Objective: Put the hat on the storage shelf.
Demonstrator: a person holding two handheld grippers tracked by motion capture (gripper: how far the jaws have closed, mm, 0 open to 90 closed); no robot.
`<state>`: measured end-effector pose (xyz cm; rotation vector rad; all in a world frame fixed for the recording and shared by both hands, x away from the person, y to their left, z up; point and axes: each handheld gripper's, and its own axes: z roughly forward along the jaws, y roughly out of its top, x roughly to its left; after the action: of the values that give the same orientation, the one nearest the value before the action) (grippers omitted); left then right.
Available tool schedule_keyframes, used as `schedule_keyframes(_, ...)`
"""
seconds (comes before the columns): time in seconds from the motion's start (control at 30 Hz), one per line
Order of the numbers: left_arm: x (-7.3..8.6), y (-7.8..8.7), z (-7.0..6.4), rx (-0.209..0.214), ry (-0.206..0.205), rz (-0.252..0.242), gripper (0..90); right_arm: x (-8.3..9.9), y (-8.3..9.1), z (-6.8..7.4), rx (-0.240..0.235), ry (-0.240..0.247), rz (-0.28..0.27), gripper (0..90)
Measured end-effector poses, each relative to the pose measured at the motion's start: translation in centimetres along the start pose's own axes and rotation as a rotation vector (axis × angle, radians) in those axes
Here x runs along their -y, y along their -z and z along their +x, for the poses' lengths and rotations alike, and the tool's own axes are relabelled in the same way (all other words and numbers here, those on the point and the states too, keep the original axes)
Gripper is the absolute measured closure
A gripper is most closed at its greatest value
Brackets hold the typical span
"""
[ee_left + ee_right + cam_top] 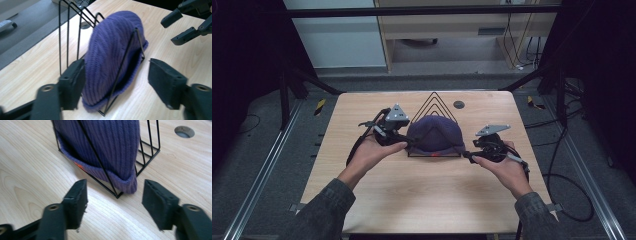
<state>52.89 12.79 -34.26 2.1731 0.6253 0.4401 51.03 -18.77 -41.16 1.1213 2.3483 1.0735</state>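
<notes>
Forearms reach in over the wooden desk (422,190). Between the two tongs, a purple knit beanie (434,132) hangs on a black wire rack (433,102). Left tongs (406,141) gape around its edge; right tongs (468,155) gape just beside the brim. Risk: pulling the snagged knit could tip the light rack.

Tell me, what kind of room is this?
Probably a lab or workshop set up for recording: a lone wooden table between metal floor rails, with loose cables on grey carpet.
</notes>
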Motion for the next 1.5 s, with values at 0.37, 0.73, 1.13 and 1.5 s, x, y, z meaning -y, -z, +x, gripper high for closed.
schedule_keyframes(0.37,1.2,0.7,-2.0,0.019,0.016,0.024,12.3,-0.2,1.4,2.5,0.01,0.037,-0.039,12.7)
schedule_keyframes(0.73,6.3,1.4,-2.7,0.015,0.062,0.054,9.8,2.7,-0.7,5.0,-0.038,0.049,-0.022,8.2)
schedule_keyframes(1.13,16.6,0.4,-2.5,-0.033,0.137,0.248,9.3,5.9,-3.7,6.6,-0.095,0.037,0.057,8.1)
schedule_keyframes(1.5,17.6,-0.4,-1.9,-0.045,0.131,0.318,7.6,6.9,-5.4,7.2,-0.105,0.044,0.099,7.3)
